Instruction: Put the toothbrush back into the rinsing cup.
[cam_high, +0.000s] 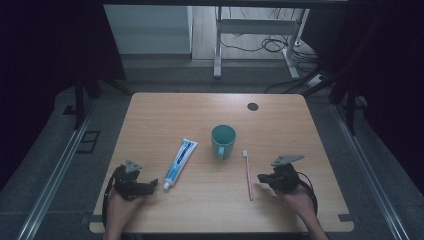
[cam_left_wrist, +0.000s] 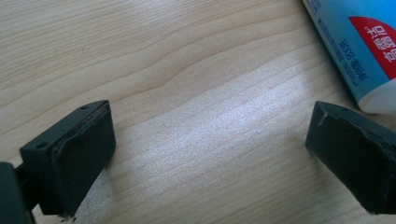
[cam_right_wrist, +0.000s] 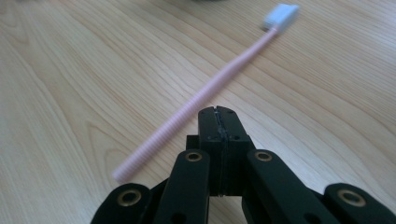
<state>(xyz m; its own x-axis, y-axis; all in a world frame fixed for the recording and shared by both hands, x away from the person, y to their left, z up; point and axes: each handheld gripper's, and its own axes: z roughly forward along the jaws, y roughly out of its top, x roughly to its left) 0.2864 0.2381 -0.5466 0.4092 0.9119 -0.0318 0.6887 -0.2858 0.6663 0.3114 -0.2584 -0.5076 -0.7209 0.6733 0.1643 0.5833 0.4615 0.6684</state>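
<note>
Left tool (cam_left_wrist: 210, 140) sits low on the desk (cam_high: 280, 120), jaws wide apart around bare wood, the capped end of the toothpaste tube (cam_left_wrist: 359, 51) just beside one jaw. Right tool (cam_right_wrist: 218, 122) has its jaws pressed together, empty, right next to the pink toothbrush (cam_right_wrist: 205, 88) lying flat. Between the two stands the teal cup (cam_high: 223, 140), upright. The toothbrush looks light, thin and stiff; I'd pinch its ribbed handle mid-length. The tube looks soft and squashy, so a gentle grip near the firmer cap end seems safest.
</note>
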